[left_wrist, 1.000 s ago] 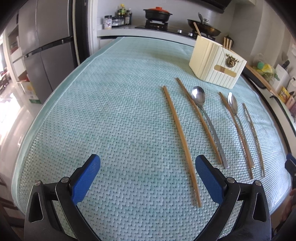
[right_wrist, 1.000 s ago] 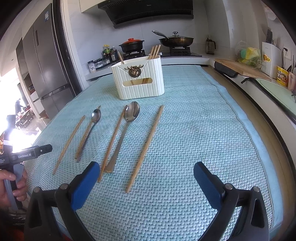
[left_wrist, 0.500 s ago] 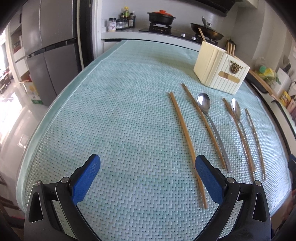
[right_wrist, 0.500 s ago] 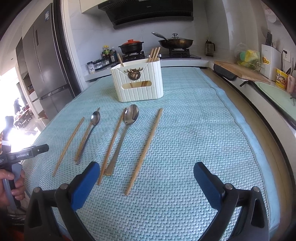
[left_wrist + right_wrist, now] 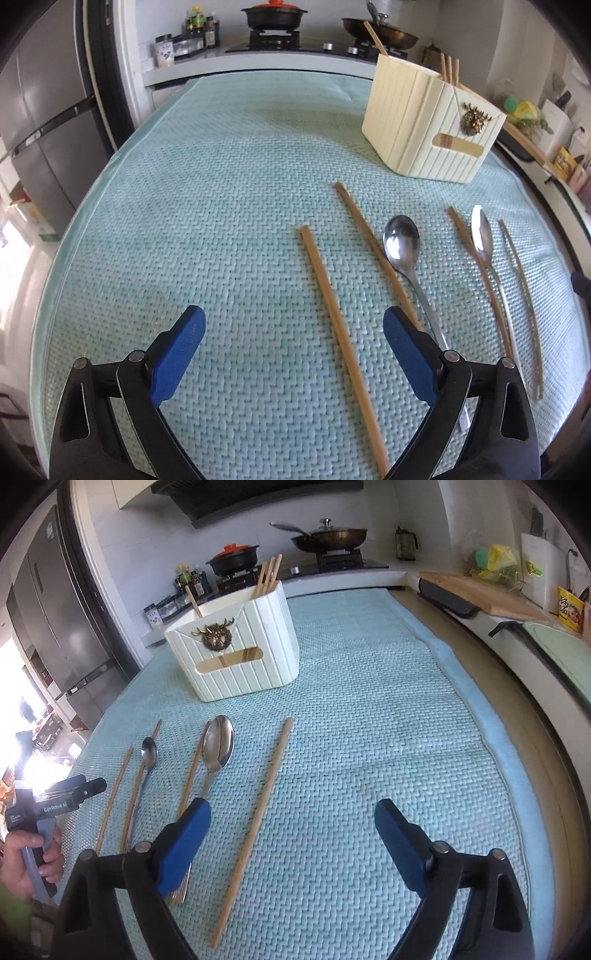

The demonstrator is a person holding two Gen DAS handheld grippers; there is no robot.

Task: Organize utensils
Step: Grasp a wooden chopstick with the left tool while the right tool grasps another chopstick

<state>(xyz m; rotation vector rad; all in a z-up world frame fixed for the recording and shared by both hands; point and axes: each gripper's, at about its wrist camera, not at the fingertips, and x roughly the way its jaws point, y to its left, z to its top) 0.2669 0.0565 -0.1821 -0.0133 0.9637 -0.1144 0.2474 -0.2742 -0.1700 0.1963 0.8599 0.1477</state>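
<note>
Several wooden chopsticks and two metal spoons lie in a row on a light-blue woven mat (image 5: 207, 221). A cream ribbed utensil holder (image 5: 428, 125) stands behind them with chopsticks in it; it also shows in the right wrist view (image 5: 236, 653). My left gripper (image 5: 293, 356) is open and empty, low over the mat, with one chopstick (image 5: 340, 339) running between its fingers. A large spoon (image 5: 402, 247) lies just to the right. My right gripper (image 5: 291, 843) is open and empty; a chopstick (image 5: 255, 823) lies between its fingers, and the large spoon (image 5: 218, 746) lies to the left.
A stove with a black pot (image 5: 232, 559) and a wok (image 5: 328, 537) stands behind the table. A fridge (image 5: 55, 627) is at the left. A cutting board (image 5: 480, 594) and packets sit on the counter at the right. The left hand-held gripper (image 5: 55, 801) shows at the mat's left edge.
Both grippers have moved forward toward the utensils and holder. The left gripper now straddles the leftmost chopstick. Both stay open.
</note>
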